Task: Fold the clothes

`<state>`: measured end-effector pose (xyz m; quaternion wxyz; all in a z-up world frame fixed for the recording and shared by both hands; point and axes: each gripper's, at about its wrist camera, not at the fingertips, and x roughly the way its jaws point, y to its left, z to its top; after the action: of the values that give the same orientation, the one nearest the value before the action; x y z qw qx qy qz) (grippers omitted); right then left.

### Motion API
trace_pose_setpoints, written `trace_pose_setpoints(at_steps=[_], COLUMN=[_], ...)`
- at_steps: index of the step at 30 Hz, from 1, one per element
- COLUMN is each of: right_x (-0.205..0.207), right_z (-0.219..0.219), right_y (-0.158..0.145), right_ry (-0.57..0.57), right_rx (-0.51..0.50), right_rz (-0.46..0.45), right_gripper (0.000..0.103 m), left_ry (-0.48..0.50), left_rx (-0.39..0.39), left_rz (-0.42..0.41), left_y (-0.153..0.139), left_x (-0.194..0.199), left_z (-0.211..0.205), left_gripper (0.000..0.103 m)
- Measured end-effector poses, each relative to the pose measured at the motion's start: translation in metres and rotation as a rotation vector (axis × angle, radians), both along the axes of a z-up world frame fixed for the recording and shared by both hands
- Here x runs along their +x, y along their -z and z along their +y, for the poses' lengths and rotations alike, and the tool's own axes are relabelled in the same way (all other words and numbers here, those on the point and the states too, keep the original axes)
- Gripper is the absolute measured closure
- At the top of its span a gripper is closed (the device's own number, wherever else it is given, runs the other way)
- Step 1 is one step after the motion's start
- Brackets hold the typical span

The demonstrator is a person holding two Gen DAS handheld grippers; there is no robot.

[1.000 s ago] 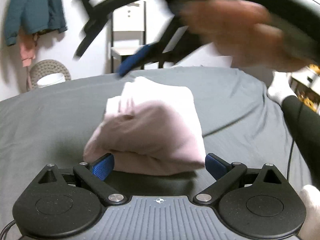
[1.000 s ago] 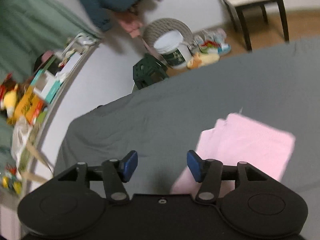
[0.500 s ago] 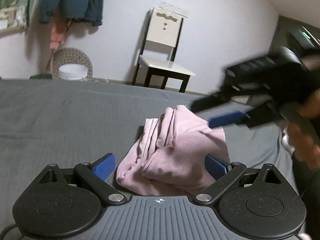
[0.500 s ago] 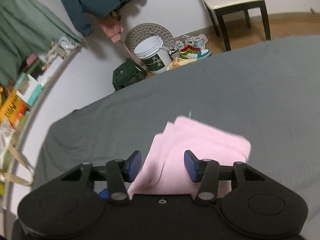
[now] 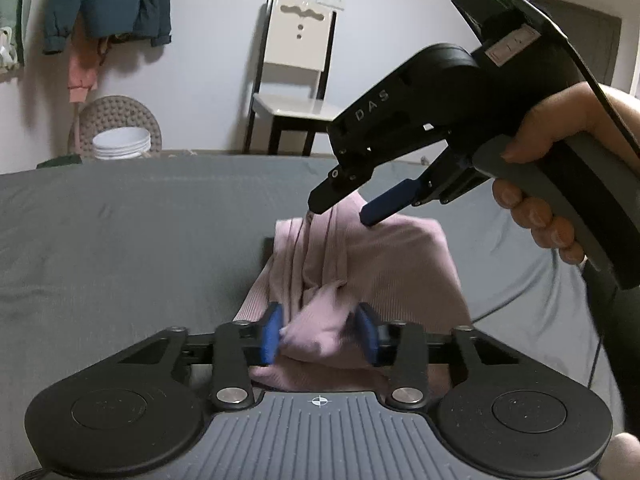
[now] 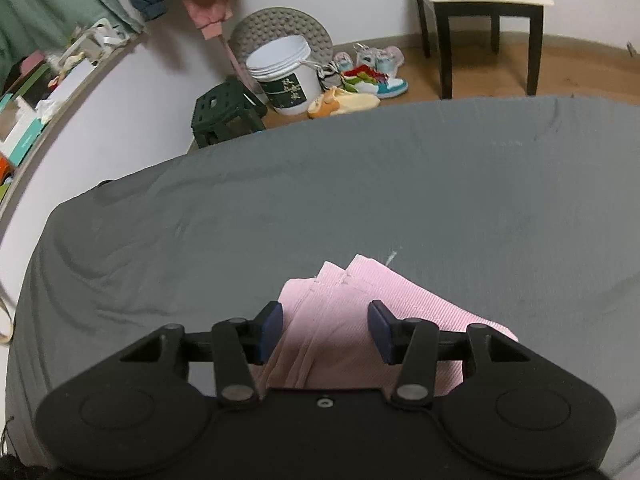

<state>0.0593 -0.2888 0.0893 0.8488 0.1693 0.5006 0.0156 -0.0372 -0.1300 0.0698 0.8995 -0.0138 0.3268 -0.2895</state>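
The pink garment [image 5: 360,264] lies in a compact, layered bundle near the middle of the grey bed cover [image 5: 120,240], with several folded edges stacked on its left side and a smoother panel on the right. Judging by that shape, most of the folding looks done; what seems left is tidying the loose bunched corner at the near end and perhaps one last fold or a flattening.

That near corner sits between the blue pads of the left gripper [image 5: 320,334], whose jaws are narrowed around a puff of fabric; the pads seem to press it, so it is pinching the cloth. The right gripper [image 5: 340,210], held in a person's hand [image 5: 560,184], reaches in from the right and tilts down onto the far end of the bundle. In its own view the right gripper [image 6: 326,330] is spread, straddling the folded edges without clamping them.

Beyond the bed stand a chair [image 5: 296,92], a white bucket [image 6: 288,76] and some shoes [image 6: 360,80].
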Motion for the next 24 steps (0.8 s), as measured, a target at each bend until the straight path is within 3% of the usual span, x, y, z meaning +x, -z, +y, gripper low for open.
trace_pose_setpoints(at_steps=[2,3,4,8,13,18,20,22,24], right_x=[0.001,0.003,0.004,-0.001,0.004,0.016,0.017,0.013,0.004], right_z=[0.002,0.003,0.004,0.004,0.01,0.013,0.009,0.002,-0.005], right_y=[0.007,0.01,0.013,0.01,0.002,0.017,0.019,0.013,-0.001], right_ry=[0.005,0.012,0.02,0.026,0.008,0.044,0.061,0.084,0.098], right_rx=[-0.01,-0.023,-0.036,-0.001,0.033,0.041,0.09,0.148,0.155], right_rz=[0.003,0.003,0.0,-0.032,-0.058,-0.009,-0.013,-0.059,-0.135], right_gripper=[0.069,0.083,0.088,0.095,0.096,0.095,0.088,0.065,0.056], left_ry=[0.003,0.004,0.006,-0.005,-0.031,-0.051,-0.057,-0.062,-0.074], left_rx=[-0.005,0.01,0.028,0.058,0.074,0.071,0.063,0.055,0.025], left_rz=[0.022,0.011,-0.003,-0.03,-0.034,-0.004,0.007,0.018,0.044], left_y=[0.006,0.006,0.006,0.002,-0.001,0.004,0.006,0.007,0.008], left_x=[0.001,0.001,0.0,-0.003,-0.006,-0.003,-0.003,-0.003,-0.001], left_z=[0.001,0.001,0.001,0.006,0.014,0.015,0.016,0.016,0.02], left_gripper=[0.089,0.095,0.096,0.097,0.097,0.096,0.096,0.096,0.096])
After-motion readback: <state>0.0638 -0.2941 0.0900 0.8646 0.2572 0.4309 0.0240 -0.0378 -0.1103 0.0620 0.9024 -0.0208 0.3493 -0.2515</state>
